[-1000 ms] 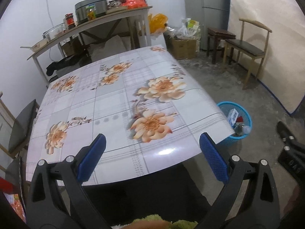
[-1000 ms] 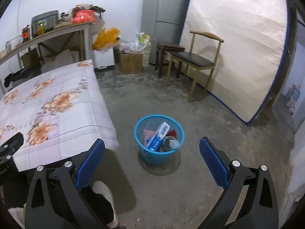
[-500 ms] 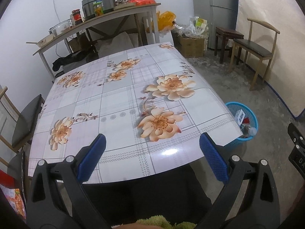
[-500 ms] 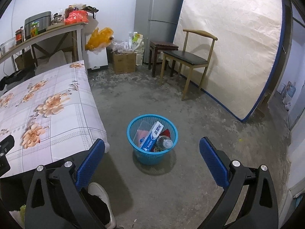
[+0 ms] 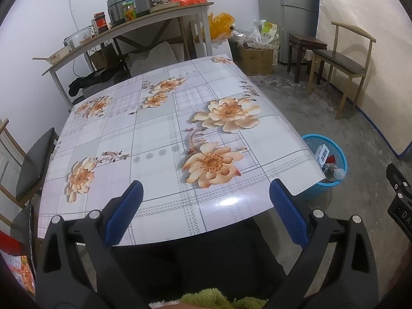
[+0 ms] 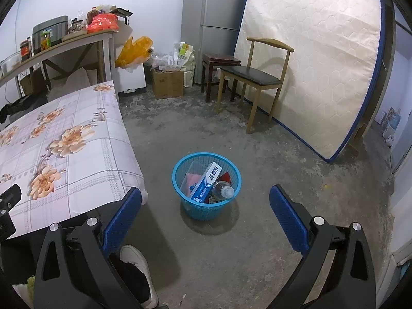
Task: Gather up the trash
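Both the left gripper [image 5: 204, 211] and right gripper [image 6: 205, 212] are spread and hold nothing. Trash sits in the blue basket [image 6: 191, 206] on the floor beside the table [image 5: 154, 134]. Risk: a swing of the right gripper tips the lightweight basket.

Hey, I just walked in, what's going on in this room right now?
A person is holding a two-finger gripper in each hand, tidying up trash. Both the left gripper and the right gripper are open and hold nothing. The flowered table shows no loose items. Beside it on the floor, the blue basket already holds a toothpaste box, a plastic bottle and other scraps. The right gripper points toward the basket.
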### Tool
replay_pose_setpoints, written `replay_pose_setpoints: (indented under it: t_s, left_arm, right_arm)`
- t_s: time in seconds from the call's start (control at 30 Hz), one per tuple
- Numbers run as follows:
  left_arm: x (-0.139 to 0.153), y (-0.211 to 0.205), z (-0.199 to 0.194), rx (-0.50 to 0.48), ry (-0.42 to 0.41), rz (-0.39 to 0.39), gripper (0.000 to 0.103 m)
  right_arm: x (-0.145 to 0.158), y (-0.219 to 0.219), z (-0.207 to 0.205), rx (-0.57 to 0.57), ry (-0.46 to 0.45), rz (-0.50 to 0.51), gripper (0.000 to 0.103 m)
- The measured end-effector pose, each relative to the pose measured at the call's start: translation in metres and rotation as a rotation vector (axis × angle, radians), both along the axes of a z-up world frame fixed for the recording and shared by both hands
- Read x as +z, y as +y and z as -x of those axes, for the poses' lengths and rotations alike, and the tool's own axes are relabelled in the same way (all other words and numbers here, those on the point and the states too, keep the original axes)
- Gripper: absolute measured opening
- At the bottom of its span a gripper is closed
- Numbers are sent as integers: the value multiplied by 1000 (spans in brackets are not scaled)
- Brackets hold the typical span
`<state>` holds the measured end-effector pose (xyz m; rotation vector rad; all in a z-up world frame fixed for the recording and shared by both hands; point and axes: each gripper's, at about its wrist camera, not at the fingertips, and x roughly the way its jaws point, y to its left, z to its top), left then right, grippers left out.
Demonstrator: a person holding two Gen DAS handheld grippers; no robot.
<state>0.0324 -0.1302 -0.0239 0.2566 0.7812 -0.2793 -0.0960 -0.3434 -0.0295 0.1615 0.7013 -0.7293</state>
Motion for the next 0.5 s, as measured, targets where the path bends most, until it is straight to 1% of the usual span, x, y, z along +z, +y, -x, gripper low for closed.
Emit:
replay_pose_setpoints:
  t_s: [0.5]
  left_arm:
    - [1,2,-1,8,-10,3,94]
  right_arm:
    - [4,0,0,2,-2,8,97]
